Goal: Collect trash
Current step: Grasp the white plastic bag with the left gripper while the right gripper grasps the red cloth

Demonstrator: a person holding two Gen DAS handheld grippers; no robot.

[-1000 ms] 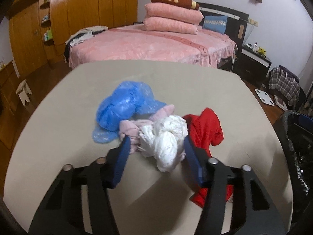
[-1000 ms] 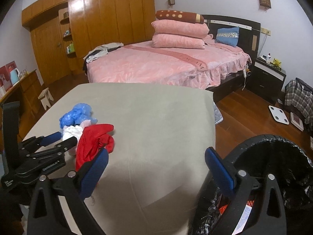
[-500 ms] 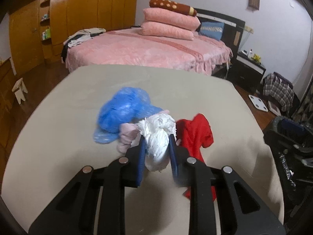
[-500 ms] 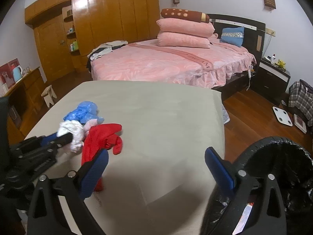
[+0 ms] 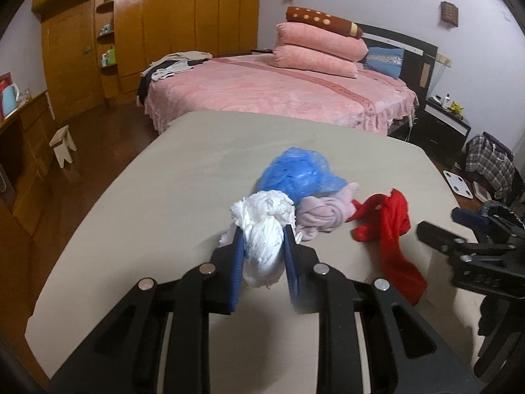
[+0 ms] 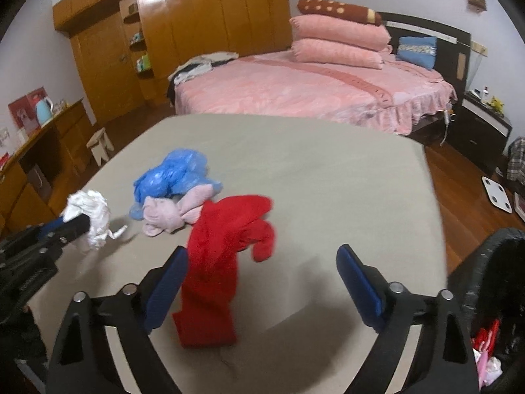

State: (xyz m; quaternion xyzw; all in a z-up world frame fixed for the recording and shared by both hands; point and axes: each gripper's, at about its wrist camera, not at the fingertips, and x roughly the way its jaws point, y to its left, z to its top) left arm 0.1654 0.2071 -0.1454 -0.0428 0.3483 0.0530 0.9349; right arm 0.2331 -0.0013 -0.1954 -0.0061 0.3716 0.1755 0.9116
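Pinching white wad (image 5: 262,236) in left jaws, right jaws wide and just narrowing, red cloth (image 6: 226,249) between them

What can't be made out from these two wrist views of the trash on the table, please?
- Trash bin, right wrist view: cut off by the frame edge; its contents mostly hidden by the dark liner.
- White wad, left wrist view: its sides hidden by the left tool clamping it.
- Red cloth, right wrist view: motion-blurred, so its material is unclear.
- Right tool, left wrist view: blurred, partly cut off.
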